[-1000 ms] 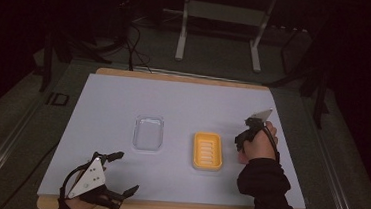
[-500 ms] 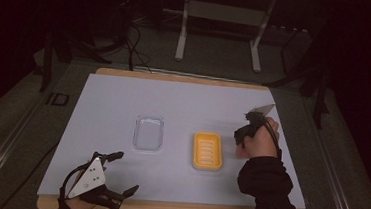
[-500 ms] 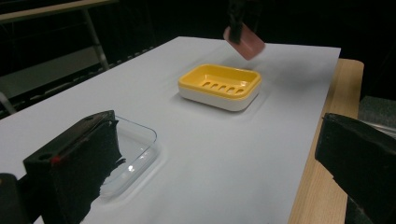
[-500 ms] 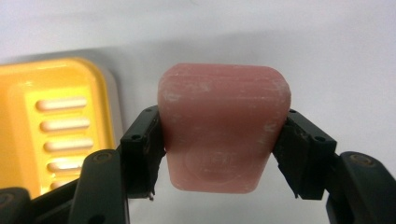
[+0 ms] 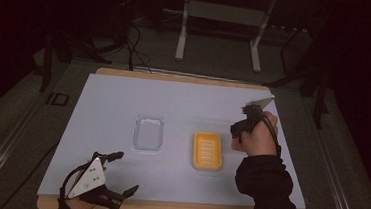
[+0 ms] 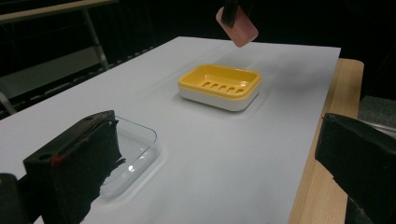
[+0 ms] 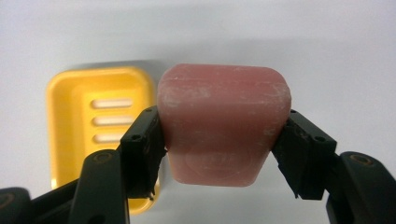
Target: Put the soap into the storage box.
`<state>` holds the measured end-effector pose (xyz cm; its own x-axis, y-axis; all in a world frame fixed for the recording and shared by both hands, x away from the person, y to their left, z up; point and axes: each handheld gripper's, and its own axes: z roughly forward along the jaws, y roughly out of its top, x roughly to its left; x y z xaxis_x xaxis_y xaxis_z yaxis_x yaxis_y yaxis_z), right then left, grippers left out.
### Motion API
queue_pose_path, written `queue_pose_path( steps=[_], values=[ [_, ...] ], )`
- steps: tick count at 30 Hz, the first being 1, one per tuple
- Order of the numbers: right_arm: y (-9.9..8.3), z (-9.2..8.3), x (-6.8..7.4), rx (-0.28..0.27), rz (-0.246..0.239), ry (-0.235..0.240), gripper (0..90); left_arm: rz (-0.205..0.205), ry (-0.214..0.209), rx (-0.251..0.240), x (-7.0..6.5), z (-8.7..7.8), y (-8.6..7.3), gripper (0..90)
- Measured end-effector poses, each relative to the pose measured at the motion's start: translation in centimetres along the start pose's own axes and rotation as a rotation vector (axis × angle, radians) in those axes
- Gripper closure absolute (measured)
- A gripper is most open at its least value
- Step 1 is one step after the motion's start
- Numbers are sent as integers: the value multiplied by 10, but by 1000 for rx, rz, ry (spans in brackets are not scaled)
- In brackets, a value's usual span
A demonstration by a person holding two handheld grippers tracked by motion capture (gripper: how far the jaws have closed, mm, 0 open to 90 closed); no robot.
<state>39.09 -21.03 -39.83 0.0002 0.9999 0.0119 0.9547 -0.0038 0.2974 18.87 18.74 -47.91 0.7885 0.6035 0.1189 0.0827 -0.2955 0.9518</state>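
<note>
**Pink soap held above a yellow dish**

The right hand-held gripper [image 7: 224, 154] clamps a rounded pink bar of soap [image 7: 224, 123] between its black jaws, lifted in the air beside and above the yellow slotted plastic soap dish [image 5: 207, 151]. The left hand-held gripper [image 5: 123, 172], jaws spread wide and holding nothing, rests at the near edge of the white-covered table [image 5: 183, 104]. A clear rectangular plastic lid [image 5: 148, 132] lies left of the dish.

Black two-jaw right gripper [image 7: 224, 154] with screws in its jaws, black sleeve [image 5: 263, 178], grey three-cornered plate on left gripper [image 5: 118, 172]
</note>
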Motion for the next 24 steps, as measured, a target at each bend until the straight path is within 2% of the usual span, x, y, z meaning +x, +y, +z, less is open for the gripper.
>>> queue_pose_path(
  steps=[6,11,14,15,19,24],
  values=[
    [-3,-17,19,-34,-45,28,379,-1,1,-1,0,0,0,6],
    [-8,-30,37,-54,-87,69,379,0,1,-2,0,0,0,6],
    [-10,-34,44,-54,-105,79,379,-1,0,-3,0,0,0,6],
    [-12,-36,51,-51,-123,87,379,-1,0,-3,0,0,0,6],
    [-16,-34,63,-43,-141,117,379,1,1,-3,0,-1,0,6],
    [-22,-21,72,-13,-157,123,379,0,1,-5,0,-1,0,6]
  ],
)
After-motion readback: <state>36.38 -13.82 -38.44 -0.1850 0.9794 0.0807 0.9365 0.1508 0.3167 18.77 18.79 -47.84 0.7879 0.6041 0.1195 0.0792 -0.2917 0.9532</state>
